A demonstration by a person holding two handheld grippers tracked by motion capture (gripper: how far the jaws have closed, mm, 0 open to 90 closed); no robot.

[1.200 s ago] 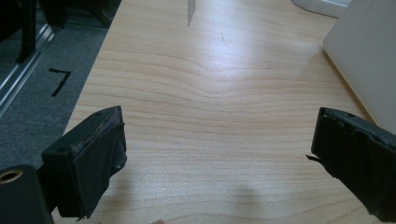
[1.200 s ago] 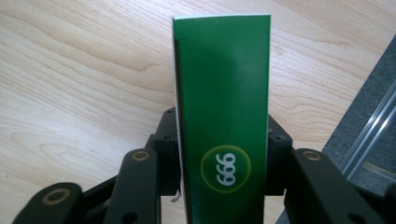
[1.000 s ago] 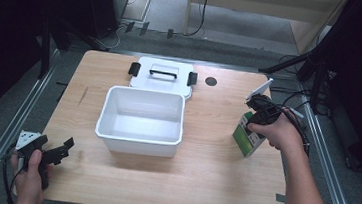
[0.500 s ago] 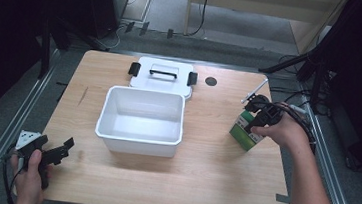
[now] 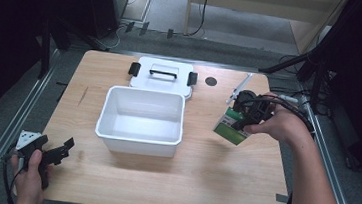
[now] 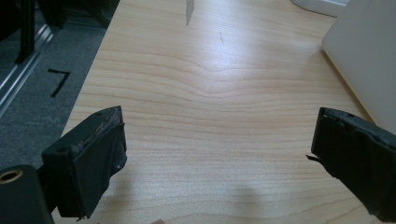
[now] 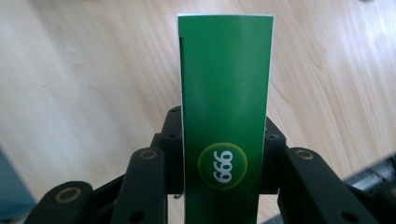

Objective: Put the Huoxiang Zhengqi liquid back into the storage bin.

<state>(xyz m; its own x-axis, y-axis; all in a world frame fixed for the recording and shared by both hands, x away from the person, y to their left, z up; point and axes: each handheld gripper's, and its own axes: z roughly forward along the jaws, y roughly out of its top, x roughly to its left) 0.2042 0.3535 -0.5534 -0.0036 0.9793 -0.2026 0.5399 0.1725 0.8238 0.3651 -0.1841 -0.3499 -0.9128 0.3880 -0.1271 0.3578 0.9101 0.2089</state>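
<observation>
A light wooden table stands amid dark surroundings. At three o'clock, the right gripper pinches a green box; at seven o'clock, the left gripper gapes wide, holding nothing.

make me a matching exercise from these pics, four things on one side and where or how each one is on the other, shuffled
Things:
1. green box
2. white bin
3. white lid
4. left gripper

States:
A. lying flat behind the bin, handle up
B. clamped in the right gripper, off the table
C. jaws apart, nothing between them, at the table's near left corner
D. open and empty, mid-table

Pairs: 1-B, 2-D, 3-A, 4-C
</observation>
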